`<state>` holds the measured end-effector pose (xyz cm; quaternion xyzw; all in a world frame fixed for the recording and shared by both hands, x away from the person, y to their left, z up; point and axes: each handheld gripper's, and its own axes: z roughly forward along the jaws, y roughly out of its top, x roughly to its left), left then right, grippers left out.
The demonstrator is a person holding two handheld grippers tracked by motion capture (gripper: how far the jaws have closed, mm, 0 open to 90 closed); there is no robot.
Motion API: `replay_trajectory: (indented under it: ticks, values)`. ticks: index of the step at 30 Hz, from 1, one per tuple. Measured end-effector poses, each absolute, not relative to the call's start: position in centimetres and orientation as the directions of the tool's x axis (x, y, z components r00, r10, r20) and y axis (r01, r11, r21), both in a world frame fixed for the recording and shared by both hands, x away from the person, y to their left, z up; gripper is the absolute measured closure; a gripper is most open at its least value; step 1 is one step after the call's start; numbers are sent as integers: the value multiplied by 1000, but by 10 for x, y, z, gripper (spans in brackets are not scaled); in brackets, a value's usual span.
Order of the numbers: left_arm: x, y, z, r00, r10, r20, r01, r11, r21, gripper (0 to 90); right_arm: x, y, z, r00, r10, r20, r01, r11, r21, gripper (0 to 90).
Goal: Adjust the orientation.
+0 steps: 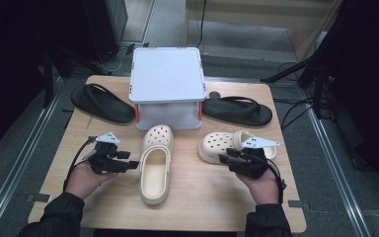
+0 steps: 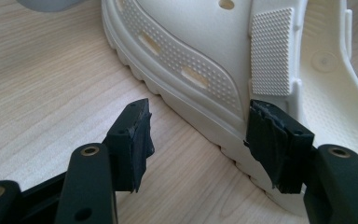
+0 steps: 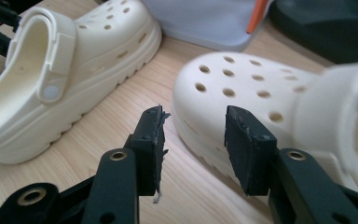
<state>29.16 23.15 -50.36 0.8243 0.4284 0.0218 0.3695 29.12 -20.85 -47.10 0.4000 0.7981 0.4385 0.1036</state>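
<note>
On the wooden counter (image 1: pixel 192 197) two cream clogs lie in front of a white box (image 1: pixel 167 74) with a flat lid, which stands at the middle of the far edge. The left clog (image 1: pixel 155 165) lies lengthwise at the centre, its toe pointing to the box and almost touching its front wall. The right clog (image 1: pixel 224 145) lies crosswise, toe toward the centre, a little apart from the first.

The left gripper (image 1: pixel 131 164) is held in the left hand (image 1: pixel 84 177) just beside the left clog. In the left gripper view its fingers (image 2: pixel 133 140) are spread; one is over bare wood, the other is against the clog's ribbed sole edge (image 2: pixel 205 135), so the side wall of the clog sits near the gap. I cannot tell if the finger really touches.

The right gripper (image 1: pixel 225 159) is held in the right hand (image 1: pixel 264 185) at the heel side of the right clog, and partly covers it in the high view. In the right gripper view its fingers (image 3: pixel 244 149) are also spread, and the rounded toe part with holes (image 3: pixel 242 88) is right in front of the gap, not pinched.

Two black sandals are farther back: one (image 1: pixel 101 102) to the left of the box, one (image 1: pixel 238 109) to the right, both near the box's sides. Orange clips (image 1: pixel 136 112) show on the box's front corners. Dark stands and cables are on the floor around the counter.
</note>
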Motion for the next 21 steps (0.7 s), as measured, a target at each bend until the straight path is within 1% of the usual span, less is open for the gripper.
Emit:
replay_trajectory:
  ticks: [10, 15, 21]
  values:
    - [296, 229, -504, 635, 719, -280, 691, -368, 622, 417, 285, -249, -470, -596, 778, 197, 572, 239, 784, 582]
    - [296, 229, -504, 636, 719, -281, 693, -370, 619, 418, 287, -260, -469, -577, 793, 195, 572, 221, 790, 581]
    - [294, 230, -503, 634, 720, -284, 696, -370, 616, 419, 293, -265, -471, -570, 801, 184, 576, 229, 785, 566]
